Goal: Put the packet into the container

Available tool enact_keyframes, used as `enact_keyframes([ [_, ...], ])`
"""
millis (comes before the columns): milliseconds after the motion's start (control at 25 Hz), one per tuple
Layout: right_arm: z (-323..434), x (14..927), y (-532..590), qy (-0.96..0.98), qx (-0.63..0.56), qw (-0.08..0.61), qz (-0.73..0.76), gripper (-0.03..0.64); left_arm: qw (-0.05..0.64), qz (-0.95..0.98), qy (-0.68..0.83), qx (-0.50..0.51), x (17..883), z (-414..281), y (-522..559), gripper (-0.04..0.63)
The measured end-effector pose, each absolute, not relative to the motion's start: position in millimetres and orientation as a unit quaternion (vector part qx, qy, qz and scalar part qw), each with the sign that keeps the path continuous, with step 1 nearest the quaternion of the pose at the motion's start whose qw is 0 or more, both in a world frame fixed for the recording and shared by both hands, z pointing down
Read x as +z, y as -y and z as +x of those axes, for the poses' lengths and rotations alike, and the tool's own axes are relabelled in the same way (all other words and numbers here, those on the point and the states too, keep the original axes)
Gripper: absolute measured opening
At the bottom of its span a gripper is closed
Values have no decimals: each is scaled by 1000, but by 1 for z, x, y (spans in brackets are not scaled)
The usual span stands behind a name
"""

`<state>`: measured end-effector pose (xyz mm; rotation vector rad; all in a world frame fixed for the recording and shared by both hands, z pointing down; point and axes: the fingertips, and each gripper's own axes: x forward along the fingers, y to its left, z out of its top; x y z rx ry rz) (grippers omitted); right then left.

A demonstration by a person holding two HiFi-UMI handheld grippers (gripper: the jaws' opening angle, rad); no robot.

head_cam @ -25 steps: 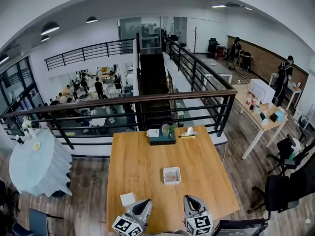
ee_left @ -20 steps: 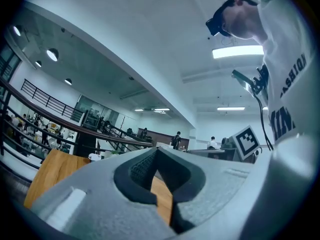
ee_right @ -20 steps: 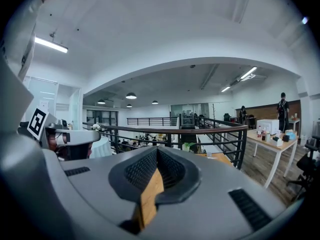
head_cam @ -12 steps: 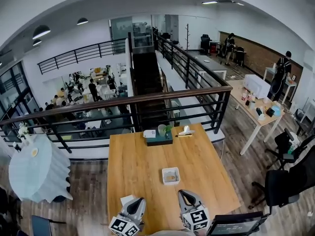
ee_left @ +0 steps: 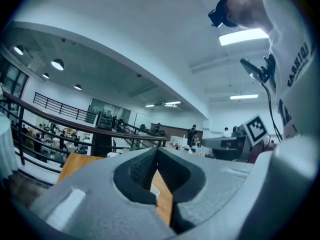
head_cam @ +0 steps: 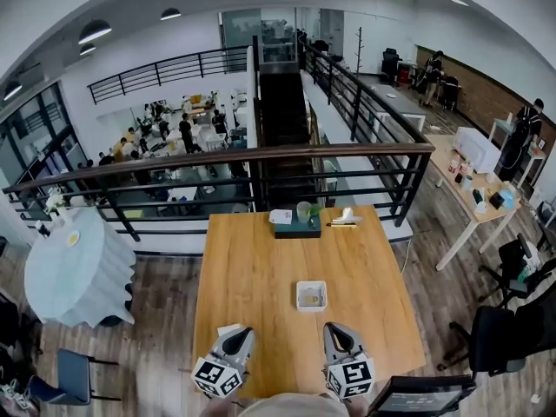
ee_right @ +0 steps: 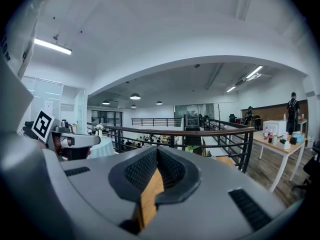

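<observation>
Nearest me, both grippers hang low over the near edge of the table (head_cam: pixel 261 268), and neither holds anything. My left gripper (head_cam: pixel 243 334) has its jaws clenched tip to tip on nothing, and my right gripper (head_cam: pixel 334 329) is clenched empty the same way. The packet (head_cam: pixel 228 329), a small white thing, lies flat on the wood just beside the left gripper's nose, partly covered by it. Further out, near the middle of the table and ahead of the right gripper, sits the container (head_cam: pixel 311 295), a small square white dish. I judge the task is not yet begun, and the pick-up comes first. Next I'd need to release the left jaws, tip them down over the packet and close on an edge, since it lies flat, then carry it forward and right to the dish
</observation>
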<state>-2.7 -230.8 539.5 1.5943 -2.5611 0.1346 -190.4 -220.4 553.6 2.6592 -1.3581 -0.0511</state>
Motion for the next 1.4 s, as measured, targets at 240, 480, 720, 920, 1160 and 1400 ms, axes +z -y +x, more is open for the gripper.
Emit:
enact_keyframes([
  [240, 3, 545, 227, 842, 50, 64, 533, 8, 83, 873, 476, 72, 599, -233, 247, 27],
  [480, 13, 545, 227, 838, 52, 70, 539, 8, 103, 853, 442, 258, 699, -270, 289, 178],
  [720, 21, 553, 223, 832, 63, 78, 546, 8, 124, 794, 342, 486, 822, -308, 296, 324],
  [920, 30, 554, 220, 827, 63, 79, 553, 8, 126, 763, 272, 573, 887, -315, 295, 398],
  [1160, 45, 555, 216, 817, 65, 81, 567, 8, 116, 746, 191, 627, 929, -308, 285, 425],
  [1400, 53, 560, 211, 811, 72, 83, 575, 8, 97, 731, 151, 658, 960, -310, 276, 426],
])
